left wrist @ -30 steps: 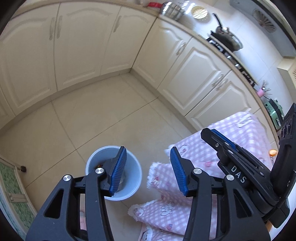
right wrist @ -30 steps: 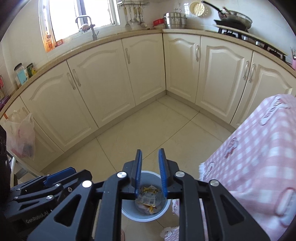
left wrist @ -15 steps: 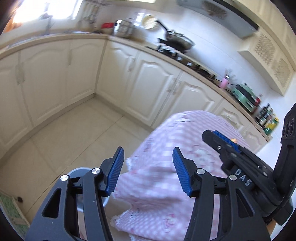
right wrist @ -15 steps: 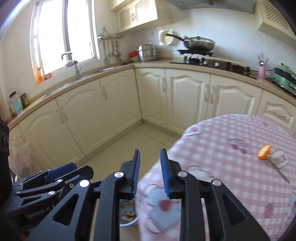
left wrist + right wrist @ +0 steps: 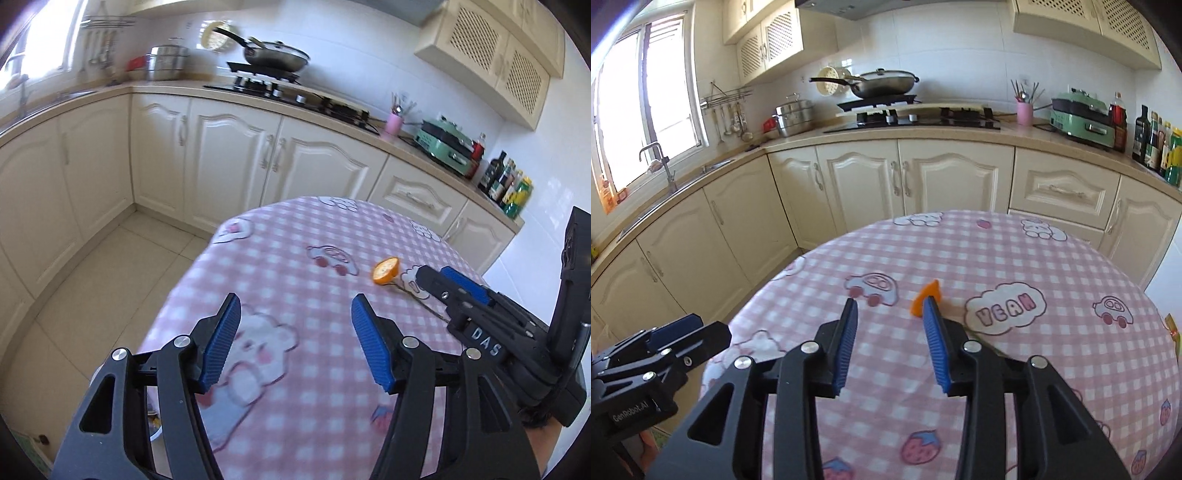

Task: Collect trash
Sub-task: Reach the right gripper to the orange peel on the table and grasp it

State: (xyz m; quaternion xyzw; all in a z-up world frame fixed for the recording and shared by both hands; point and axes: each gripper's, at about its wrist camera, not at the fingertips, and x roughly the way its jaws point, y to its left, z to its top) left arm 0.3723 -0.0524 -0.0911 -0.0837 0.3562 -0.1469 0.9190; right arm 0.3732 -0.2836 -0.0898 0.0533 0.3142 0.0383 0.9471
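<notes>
A: From the left wrist, the left hand-held gripper has nothing between its jaws, which are opening above the pink checked worktop. The orange peel lies further in and to the right, just beside the tip of the right hand-held gripper, with a thin stem running off from it. Low at the left, a sliver of the trash bin peeks from under the cloth.

B: From the right wrist, the right hand-held gripper is empty too, jaws opening, and the orange peel is half hidden behind its right-hand finger.

A: How will it handle?

B: Light, curved and soft, I'd judge, maybe a little slick. Pinch across the rim. The stem shows well only in the left view; the bin appears only there.
</notes>
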